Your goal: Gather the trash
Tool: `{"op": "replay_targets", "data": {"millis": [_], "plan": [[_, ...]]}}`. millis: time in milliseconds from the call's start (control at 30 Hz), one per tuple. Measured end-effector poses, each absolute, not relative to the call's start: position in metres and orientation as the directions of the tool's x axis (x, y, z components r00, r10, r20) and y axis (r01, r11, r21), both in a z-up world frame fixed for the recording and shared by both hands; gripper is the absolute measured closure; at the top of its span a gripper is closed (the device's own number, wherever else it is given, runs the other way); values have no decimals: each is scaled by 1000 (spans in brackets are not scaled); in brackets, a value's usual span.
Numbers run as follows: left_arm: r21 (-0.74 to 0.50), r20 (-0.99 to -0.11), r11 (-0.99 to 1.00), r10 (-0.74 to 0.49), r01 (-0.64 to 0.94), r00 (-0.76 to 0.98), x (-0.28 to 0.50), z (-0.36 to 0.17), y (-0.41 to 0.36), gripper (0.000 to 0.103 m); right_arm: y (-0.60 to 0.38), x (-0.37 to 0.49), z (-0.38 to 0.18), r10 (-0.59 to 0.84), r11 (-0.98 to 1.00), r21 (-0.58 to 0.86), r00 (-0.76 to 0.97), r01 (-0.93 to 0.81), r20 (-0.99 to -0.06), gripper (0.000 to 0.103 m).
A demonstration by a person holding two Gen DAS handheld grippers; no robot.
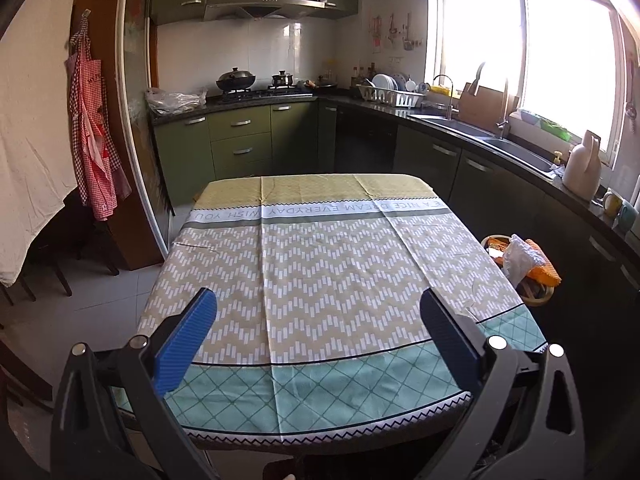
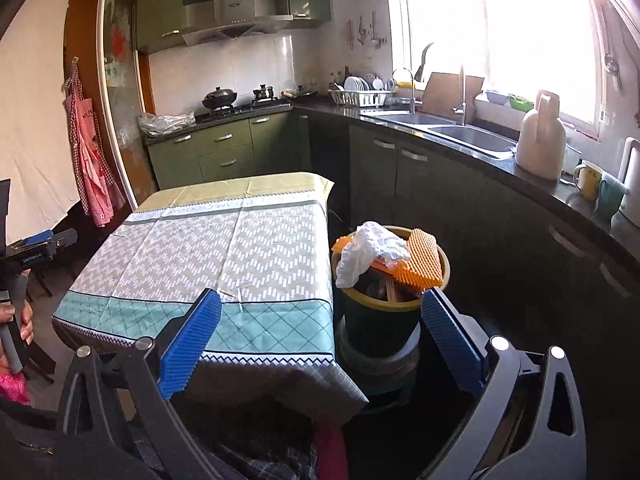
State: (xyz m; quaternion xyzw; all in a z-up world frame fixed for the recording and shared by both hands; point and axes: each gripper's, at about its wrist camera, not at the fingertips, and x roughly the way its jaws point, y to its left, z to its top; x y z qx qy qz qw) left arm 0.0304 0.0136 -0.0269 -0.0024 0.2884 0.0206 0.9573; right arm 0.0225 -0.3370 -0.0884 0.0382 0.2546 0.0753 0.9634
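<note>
Both the left gripper (image 1: 318, 316) and right gripper (image 2: 322, 316) hang empty with jaws spread wide. The trash bin (image 2: 382, 316), at one o'clock of the right gripper, brims with white crumpled paper (image 2: 368, 250) and an orange foam sheet (image 2: 422, 260). Collection looks finished; nothing remains on the tablecloth (image 1: 320, 264), with the kitchen counter (image 2: 472, 156) beyond.

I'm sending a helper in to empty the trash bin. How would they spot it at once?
Find the table with the zigzag-patterned cloth; the bin stands on the floor at its corner, on the side toward the sink counter. It is a dark bucket with a yellow rim, overflowing with crumpled white plastic and an orange waffle-textured sheet.
</note>
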Motion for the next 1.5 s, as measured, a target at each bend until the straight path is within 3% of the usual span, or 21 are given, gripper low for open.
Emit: {"op": "replay_targets", "data": {"millis": [233,667,1500], "plan": [[8,-537,998,53,-58,842,11,-23,21,6,-331,15,-83,134,988,128,883,-85,-450,4],[-3,-540,994,90,-109,837,7,-25,35,6,-325,22,-92,108,993,101,871,-68,-480,4],[-16,-521,999,28,-43,853,3,-20,25,6,-325,24,-91,122,991,100,870,-85,-477,4]]}}
